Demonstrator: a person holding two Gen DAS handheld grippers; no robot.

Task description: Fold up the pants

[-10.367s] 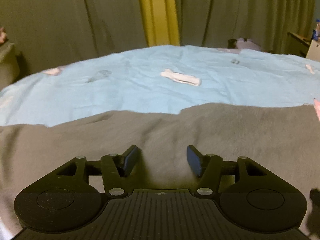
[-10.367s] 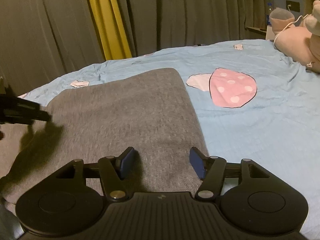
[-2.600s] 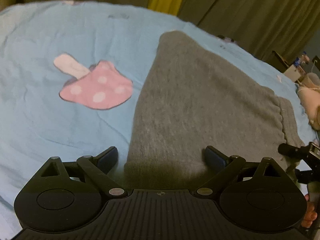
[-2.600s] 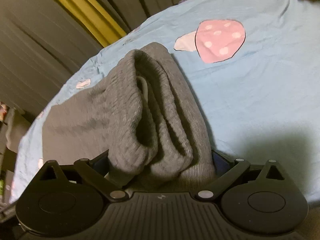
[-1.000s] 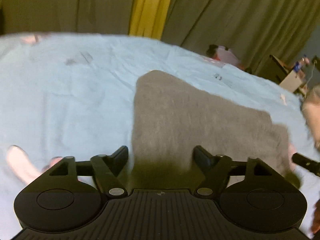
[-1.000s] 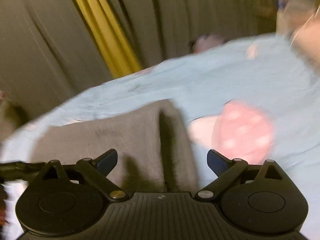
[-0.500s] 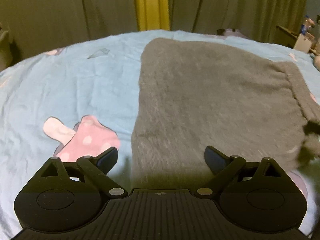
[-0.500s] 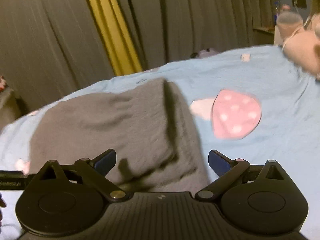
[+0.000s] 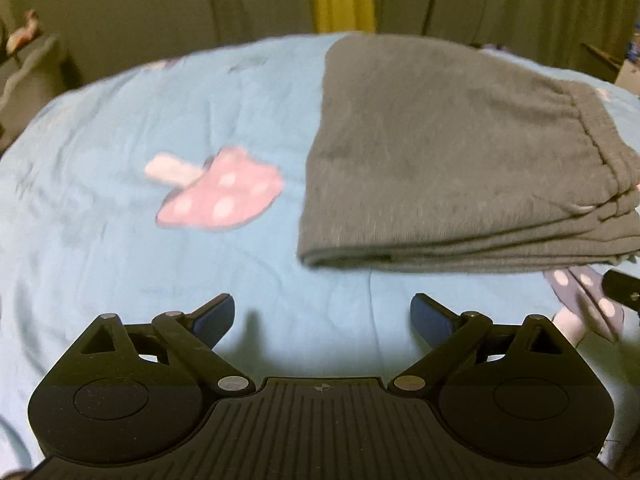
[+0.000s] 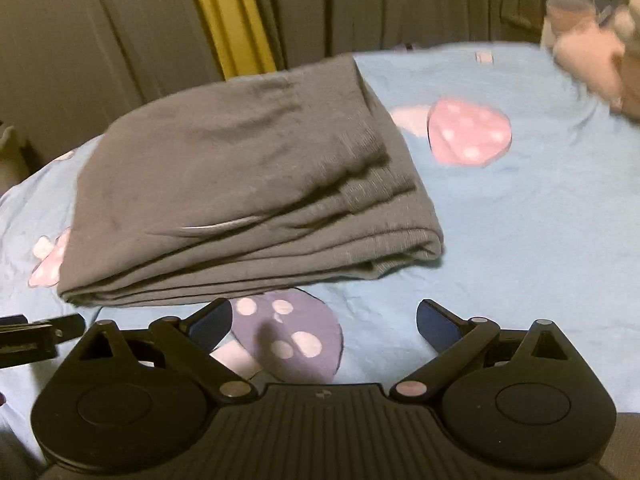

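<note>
The pants (image 9: pixel 452 152) lie folded on the bed (image 9: pixel 100 184) (job looks finished), so the left gripper (image 9: pixel 322 316) and right gripper (image 10: pixel 324 322) hover released, empty.

A light blue bedsheet (image 9: pixel 100 184) covers the bed, printed with mushrooms. One pink spotted mushroom print (image 9: pixel 220 196) lies ahead and to the left of the left claw; another (image 10: pixel 468 132) lies ahead and to the right of the right claw. A purple mushroom print (image 10: pixel 296 340) sits just between the right claw's fingers. Grey curtains (image 10: pixel 100 40) with a yellow strip (image 10: pixel 228 16) hang behind the bed. A blurred pink plush toy (image 10: pixel 592 56) rests far right.
</note>
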